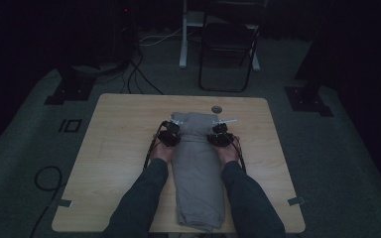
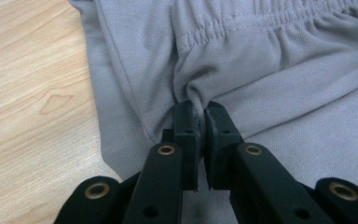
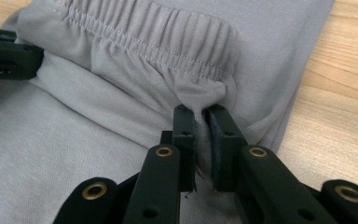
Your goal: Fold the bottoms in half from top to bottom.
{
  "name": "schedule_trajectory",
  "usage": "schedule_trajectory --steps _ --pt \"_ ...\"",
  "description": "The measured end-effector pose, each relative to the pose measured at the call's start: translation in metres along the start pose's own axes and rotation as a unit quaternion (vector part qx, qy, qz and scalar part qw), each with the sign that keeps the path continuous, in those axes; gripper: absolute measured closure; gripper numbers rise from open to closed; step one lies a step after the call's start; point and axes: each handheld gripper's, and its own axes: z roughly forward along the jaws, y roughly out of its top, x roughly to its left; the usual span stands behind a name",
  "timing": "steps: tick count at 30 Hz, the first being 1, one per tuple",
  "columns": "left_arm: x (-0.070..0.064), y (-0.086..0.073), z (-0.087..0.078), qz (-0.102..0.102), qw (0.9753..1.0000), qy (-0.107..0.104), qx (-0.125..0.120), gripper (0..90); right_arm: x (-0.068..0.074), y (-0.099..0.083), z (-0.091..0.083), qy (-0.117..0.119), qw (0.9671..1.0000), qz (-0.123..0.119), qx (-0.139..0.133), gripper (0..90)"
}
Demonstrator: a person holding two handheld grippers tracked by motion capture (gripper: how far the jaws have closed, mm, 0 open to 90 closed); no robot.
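Observation:
Grey trousers point(image 1: 198, 168) lie folded lengthwise down the middle of the wooden table point(image 1: 119, 144), with the elastic waistband point(image 2: 261, 23) at the far end. My left gripper point(image 1: 170, 135) is shut on a pinch of the grey cloth point(image 2: 198, 95) just below the waistband, at the trousers' left edge. My right gripper point(image 1: 220, 135) is shut on a fold of the cloth point(image 3: 204, 103) under the waistband point(image 3: 158, 42) at the right edge. In the right gripper view, the other gripper's black jaw point(image 3: 7, 58) shows at the far left.
A small round disc point(image 1: 217, 108) lies on the table beyond the waistband. A dark folding chair point(image 1: 228, 49) and a white post point(image 1: 183, 34) stand behind the table. Cables point(image 1: 47, 178) lie on the floor at left. Bare tabletop lies on both sides of the trousers.

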Motion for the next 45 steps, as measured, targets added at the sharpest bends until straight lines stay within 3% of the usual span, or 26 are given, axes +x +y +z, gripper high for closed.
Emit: schedule_trajectory --steps 3,6,10,11,17,20,23,25,27,31,34,35,37,39,40,42,43,45 --pt "0.0 0.0 -0.002 -0.001 1.0 -0.005 0.001 85.1 0.0 -0.001 -0.002 0.003 1.0 -0.005 0.003 81.7" --pt "-0.001 0.003 -0.013 -0.007 0.9996 -0.021 -0.019 85.4 -0.003 -0.001 -0.008 0.01 0.9999 0.007 -0.002 83.1" --pt "0.001 0.011 -0.04 -0.011 0.9972 -0.049 -0.055 86.0 -0.003 0.003 -0.029 0.016 0.9993 -0.006 -0.034 84.3" --pt "0.001 0.013 -0.048 -0.017 0.996 -0.059 -0.066 86.2 -0.003 0.004 -0.037 0.019 0.9987 -0.011 -0.047 84.4" --pt "-0.006 0.015 -0.108 0.001 0.9873 -0.104 -0.12 86.4 0.003 0.012 -0.097 0.035 0.9912 -0.044 -0.12 84.6" --pt "-0.011 0.005 -0.138 0.01 0.9811 -0.129 -0.144 86.4 0.009 0.008 -0.128 0.051 0.9872 -0.049 -0.143 84.5" --pt "-0.019 -0.014 -0.155 0.027 0.9791 -0.138 -0.147 86.2 0.018 -0.011 -0.148 0.073 0.9844 -0.058 -0.149 84.5" --pt "-0.025 -0.033 -0.155 0.025 0.9796 -0.148 -0.134 86.2 0.026 -0.03 -0.152 0.082 0.9853 -0.065 -0.135 84.4" --pt "-0.034 -0.057 -0.147 0.027 0.9825 -0.146 -0.113 86.0 0.034 -0.053 -0.147 0.09 0.9869 -0.072 -0.112 84.4" --pt "-0.051 -0.108 -0.116 0.026 0.9842 -0.167 -0.052 85.0 0.044 -0.107 -0.122 0.091 0.9926 -0.069 -0.042 84.1" --pt "-0.057 -0.13 -0.099 0.02 0.9856 -0.166 -0.025 84.7 0.045 -0.137 -0.108 0.092 0.994 -0.059 -0.007 83.7" --pt "-0.056 -0.133 -0.098 0.021 0.9849 -0.167 -0.042 84.6 0.045 -0.142 -0.108 0.097 0.9935 -0.055 -0.024 83.6" --pt "-0.054 -0.131 -0.096 0.022 0.9849 -0.166 -0.044 84.8 0.044 -0.14 -0.108 0.097 0.9937 -0.051 -0.022 83.7" --pt "-0.051 -0.126 -0.092 0.031 0.9871 -0.15 -0.047 84.8 0.044 -0.137 -0.103 0.094 0.9934 -0.06 -0.028 83.8" --pt "-0.051 -0.126 -0.092 0.031 0.9871 -0.15 -0.047 84.8 0.044 -0.137 -0.103 0.094 0.9934 -0.06 -0.028 83.8" --pt "-0.046 -0.119 -0.086 0.027 0.9885 -0.141 -0.048 84.8 0.042 -0.135 -0.1 0.096 0.9934 -0.054 -0.031 83.9" --pt "-0.039 -0.106 -0.075 0.022 0.9905 -0.126 -0.05 84.8 0.038 -0.122 -0.087 0.086 0.9944 -0.047 -0.04 84.0" --pt "-0.036 -0.1 -0.07 0.02 0.9913 -0.121 -0.048 84.8 0.036 -0.118 -0.083 0.083 0.9945 -0.047 -0.043 83.9"
